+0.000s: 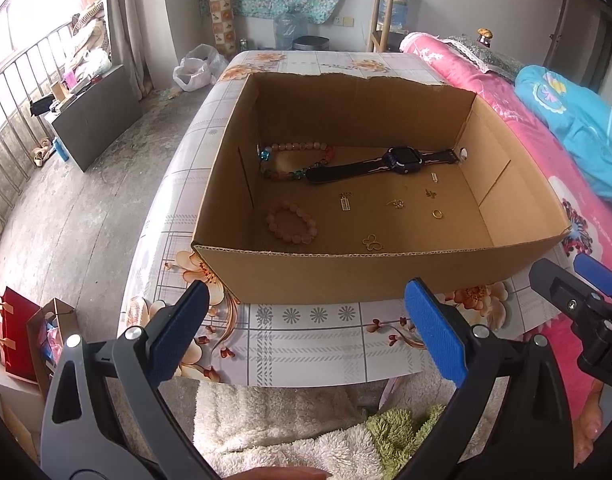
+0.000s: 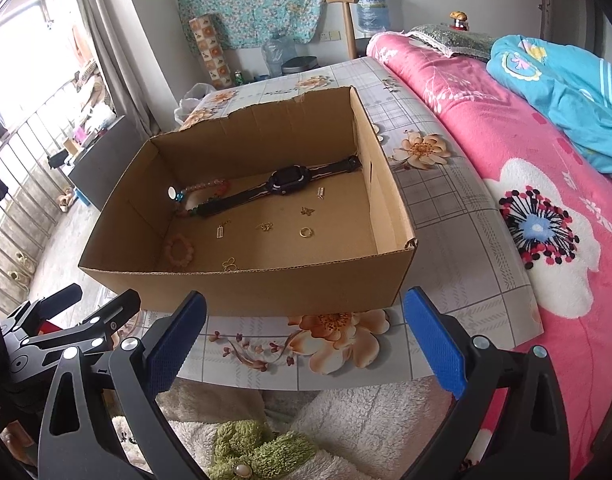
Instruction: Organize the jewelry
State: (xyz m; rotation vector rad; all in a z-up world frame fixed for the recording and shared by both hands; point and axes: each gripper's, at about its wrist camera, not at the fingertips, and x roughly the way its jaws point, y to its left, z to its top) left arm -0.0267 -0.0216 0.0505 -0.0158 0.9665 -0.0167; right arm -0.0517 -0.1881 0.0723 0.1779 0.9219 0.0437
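An open cardboard box (image 1: 346, 276) (image 2: 266, 288) stands on the flowered table. Inside lie a black smartwatch (image 1: 394, 160) (image 2: 284, 180), a long pink bead necklace (image 1: 298, 148) (image 2: 210, 188), a pink bead bracelet (image 1: 292, 222) (image 2: 179, 250), a gold ring (image 1: 438, 213) (image 2: 305, 232), a gold butterfly charm (image 1: 372, 242) (image 2: 229, 265) and several small gold pendants (image 1: 345, 202). My left gripper (image 1: 306, 332) is open and empty before the box's near wall. My right gripper (image 2: 306, 336) is open and empty, also short of the box; it shows at the right edge of the left wrist view (image 1: 578, 292).
A pink flowered blanket (image 2: 526, 200) and a blue quilt (image 2: 566, 92) lie on the bed to the right of the table (image 2: 446, 208). White and green fluffy cloth (image 1: 326, 432) lies below the grippers. A red bag (image 1: 20, 332) stands on the floor at left.
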